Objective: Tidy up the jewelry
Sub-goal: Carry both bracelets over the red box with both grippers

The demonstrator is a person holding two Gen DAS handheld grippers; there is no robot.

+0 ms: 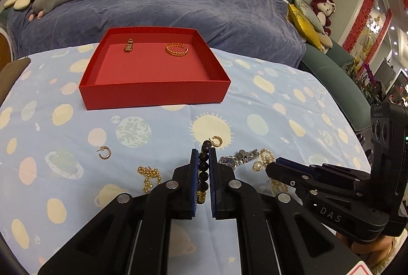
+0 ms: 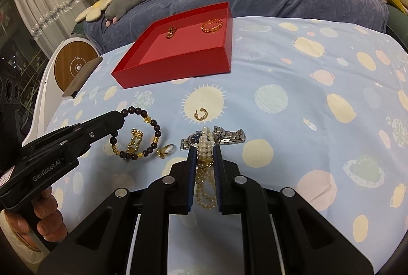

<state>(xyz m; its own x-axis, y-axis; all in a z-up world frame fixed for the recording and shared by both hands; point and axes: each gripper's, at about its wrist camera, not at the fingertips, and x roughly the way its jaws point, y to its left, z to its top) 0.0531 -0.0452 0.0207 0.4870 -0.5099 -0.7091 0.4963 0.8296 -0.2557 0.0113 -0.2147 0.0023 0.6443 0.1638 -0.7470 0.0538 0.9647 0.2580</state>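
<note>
The left tool (image 1: 203,160) was clamped on a dark bead bracelet (image 2: 137,133) and the right tool (image 2: 204,155) on a pearl strand (image 2: 206,145), both held low over the counter (image 2: 293,65), near side of the red box (image 1: 153,91) holding a gold bangle (image 1: 177,48).

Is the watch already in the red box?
No: the watch lies on the cloth by the right gripper, while the red box holds only two gold pieces.
</note>
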